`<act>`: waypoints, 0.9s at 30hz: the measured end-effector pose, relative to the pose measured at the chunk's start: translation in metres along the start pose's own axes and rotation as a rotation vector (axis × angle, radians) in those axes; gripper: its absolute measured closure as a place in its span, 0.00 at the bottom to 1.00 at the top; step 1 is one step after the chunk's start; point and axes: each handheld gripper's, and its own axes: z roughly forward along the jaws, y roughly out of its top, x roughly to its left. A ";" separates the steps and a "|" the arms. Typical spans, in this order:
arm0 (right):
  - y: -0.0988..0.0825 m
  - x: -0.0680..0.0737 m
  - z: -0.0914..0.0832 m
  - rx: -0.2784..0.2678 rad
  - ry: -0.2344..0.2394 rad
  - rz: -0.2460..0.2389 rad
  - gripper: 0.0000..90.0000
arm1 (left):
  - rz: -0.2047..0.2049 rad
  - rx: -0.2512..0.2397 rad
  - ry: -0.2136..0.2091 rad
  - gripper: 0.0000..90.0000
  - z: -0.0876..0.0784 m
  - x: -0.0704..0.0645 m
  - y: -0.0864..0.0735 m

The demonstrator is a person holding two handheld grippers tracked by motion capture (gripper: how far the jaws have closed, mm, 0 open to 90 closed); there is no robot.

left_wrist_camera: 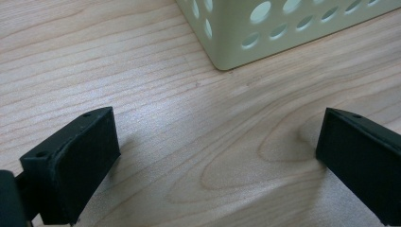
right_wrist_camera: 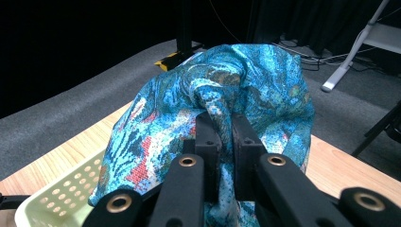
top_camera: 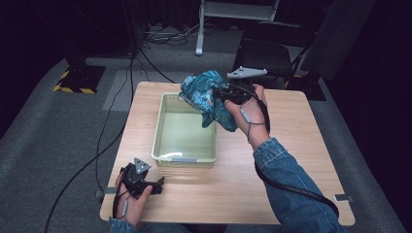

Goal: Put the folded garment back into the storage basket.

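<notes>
Wooden table carries your left gripper near its front edge, jaws spread wide with nothing between them, just short of the pale green basket. Farther right, your right gripper is clamped on the blue patterned cloth, holding it above the basket's far right corner.

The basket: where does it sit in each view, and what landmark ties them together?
High view: basket at table centre.
Left gripper view: its corner at top, right of centre.
Right gripper view: its rim at bottom left, under the blue cloth.
Shared landmark: the wooden table.
</notes>
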 end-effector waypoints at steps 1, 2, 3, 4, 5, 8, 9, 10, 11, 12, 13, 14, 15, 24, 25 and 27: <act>0.000 0.001 0.002 0.000 0.001 0.000 0.93 | 0.000 0.000 0.000 0.00 0.000 0.000 0.000; 0.000 0.001 0.002 0.000 0.001 0.000 0.93 | 0.000 0.000 0.000 0.00 0.000 0.000 0.000; 0.000 0.002 0.003 0.001 0.003 0.004 0.93 | -0.001 0.000 0.000 0.00 0.000 0.000 0.000; 0.000 0.004 0.006 0.003 0.005 0.006 0.93 | 0.000 0.000 0.000 0.00 0.000 0.000 0.000; 0.000 0.004 0.008 0.004 0.007 0.006 0.93 | 0.000 0.000 0.000 0.00 0.000 0.000 0.000; -0.001 0.006 0.012 0.005 0.014 0.013 0.93 | 0.000 0.000 0.000 0.00 0.000 0.000 0.000; -0.001 0.007 0.013 0.005 0.016 0.014 0.93 | 0.000 0.000 0.000 0.00 0.000 0.000 0.000; -0.001 0.008 0.014 0.005 0.017 0.015 0.93 | 0.000 0.000 0.000 0.00 0.000 0.000 0.000; -0.001 0.009 0.016 0.004 0.018 0.014 0.93 | 0.000 0.000 0.000 0.00 0.000 0.000 0.000; -0.002 0.010 0.017 0.004 0.020 0.017 0.93 | 0.000 0.000 0.000 0.00 0.000 0.000 0.000; -0.002 0.011 0.018 0.004 0.022 0.017 0.93 | 0.000 0.000 0.000 0.00 0.000 0.000 0.000; -0.002 0.012 0.019 0.003 0.025 0.015 0.93 | 0.000 0.000 0.000 0.00 0.000 0.000 0.000; -0.002 0.012 0.019 0.003 0.025 0.015 0.93 | 0.000 0.000 0.000 0.00 0.000 0.000 0.000; -0.004 0.021 0.031 0.014 0.039 0.023 0.93 | 0.000 0.000 0.000 0.00 0.000 0.000 0.000; -0.004 0.021 0.032 0.016 0.039 0.021 0.93 | 0.000 0.000 0.000 0.00 0.000 0.000 0.000; -0.005 0.022 0.035 0.015 0.038 0.021 0.93 | 0.000 0.000 -0.001 0.00 0.000 0.000 0.000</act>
